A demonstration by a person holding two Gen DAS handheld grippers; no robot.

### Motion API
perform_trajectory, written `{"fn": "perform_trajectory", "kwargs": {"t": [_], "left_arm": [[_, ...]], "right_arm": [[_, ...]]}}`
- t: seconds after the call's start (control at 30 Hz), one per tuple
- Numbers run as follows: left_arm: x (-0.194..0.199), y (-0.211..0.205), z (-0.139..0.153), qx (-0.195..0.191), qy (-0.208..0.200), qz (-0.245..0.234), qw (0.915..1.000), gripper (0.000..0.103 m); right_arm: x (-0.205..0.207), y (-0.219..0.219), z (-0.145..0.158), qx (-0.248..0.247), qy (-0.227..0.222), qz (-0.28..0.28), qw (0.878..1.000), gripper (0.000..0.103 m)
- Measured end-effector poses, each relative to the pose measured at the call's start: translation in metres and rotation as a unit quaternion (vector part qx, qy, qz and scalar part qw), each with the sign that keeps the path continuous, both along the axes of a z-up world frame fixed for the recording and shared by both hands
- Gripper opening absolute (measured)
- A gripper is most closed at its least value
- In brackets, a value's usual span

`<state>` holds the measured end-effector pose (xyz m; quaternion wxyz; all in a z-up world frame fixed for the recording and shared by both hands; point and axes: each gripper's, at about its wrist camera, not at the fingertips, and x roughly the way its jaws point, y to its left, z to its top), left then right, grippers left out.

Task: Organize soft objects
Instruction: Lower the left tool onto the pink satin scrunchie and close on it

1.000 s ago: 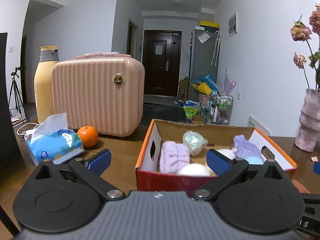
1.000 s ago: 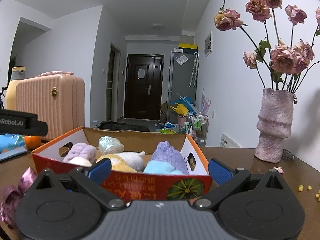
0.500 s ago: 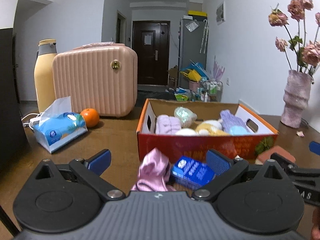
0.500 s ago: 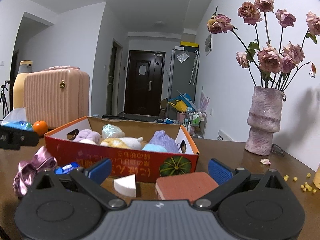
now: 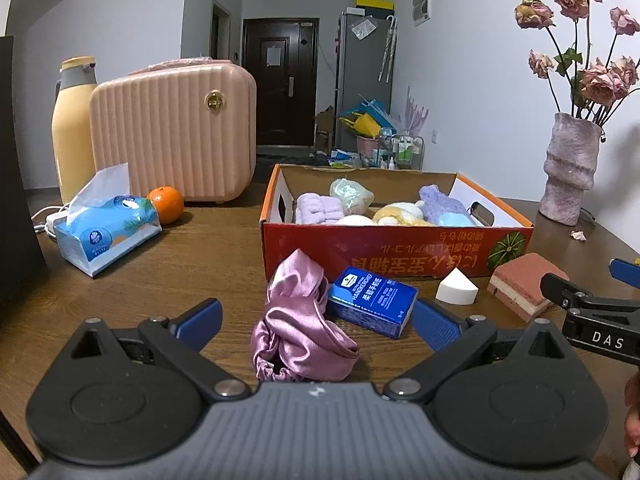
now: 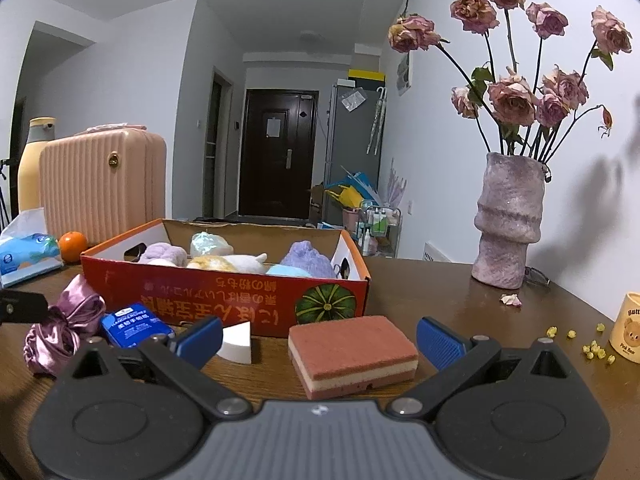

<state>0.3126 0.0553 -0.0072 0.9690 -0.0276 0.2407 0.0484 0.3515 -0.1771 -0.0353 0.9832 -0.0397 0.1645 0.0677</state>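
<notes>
Right gripper (image 6: 318, 338): jaws spread wide, nothing held. Straight ahead and low, centred in the gap: reddish-brown layered rectangular sponge with a cream middle band (image 6: 352, 356), flat on the brown wooden table (image 6: 460, 292). Long axis roughly across the jaw line, slightly skewed; a squeeze would land on the short ends. Looks wide for the opening, so judged a tight fit. Just left of the sponge, by the left fingertip: small white wedge-shaped makeup sponge (image 6: 237, 342), apart from it.

Left gripper (image 5: 316, 320): also fully parted, empty. Directly ahead between the fingers: crumpled pink-mauve satin scrunchie (image 5: 298, 326), long axis pointing away, toward the box. Touching or nearly touching its right side: glossy blue rectangular pack of handkerchief tissues (image 5: 370, 300), angled, near corner close to the right fingertip.

Beyond both: open red-orange cardboard box with pumpkin print (image 5: 392, 246), already holding several plush pieces; target for all four loose items, judged.

Nearer arm: right for both sponges, left for scrunchie and blue pack.

Hard to read: near end of the scrunchie cut off by the left gripper body; near edge of the layered sponge likewise in the right view. Box floor hidden by its front wall. Contact between scrunchie and blue pack unclear.
</notes>
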Motion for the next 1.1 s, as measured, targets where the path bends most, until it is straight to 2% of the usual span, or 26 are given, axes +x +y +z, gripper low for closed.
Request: {"fn": "perform_trajectory", "kwargs": {"t": [0.27,0.57,0.83,1.1], "left_arm": [[0.006,-0.001,-0.004,-0.005,0.011,-0.012,0.9999,0.103],[0.026,-0.008,-0.015,0.016,0.029,-0.022,0.9992,0.103],[0.044,0.004,-0.019,0.043,0.028,0.024,0.9984,0.103],[0.071,0.021,-0.031,0.061,0.060,0.057,0.9947,0.103]], "right_arm": [[0.002,0.000,-0.002,-0.004,0.007,-0.004,1.000,0.103],[0.006,0.000,-0.004,-0.003,0.016,-0.008,1.000,0.103],[0.010,-0.002,-0.006,0.001,0.028,-0.013,1.000,0.103],[0.017,-0.003,-0.011,0.004,0.046,-0.020,0.999,0.103]]}}
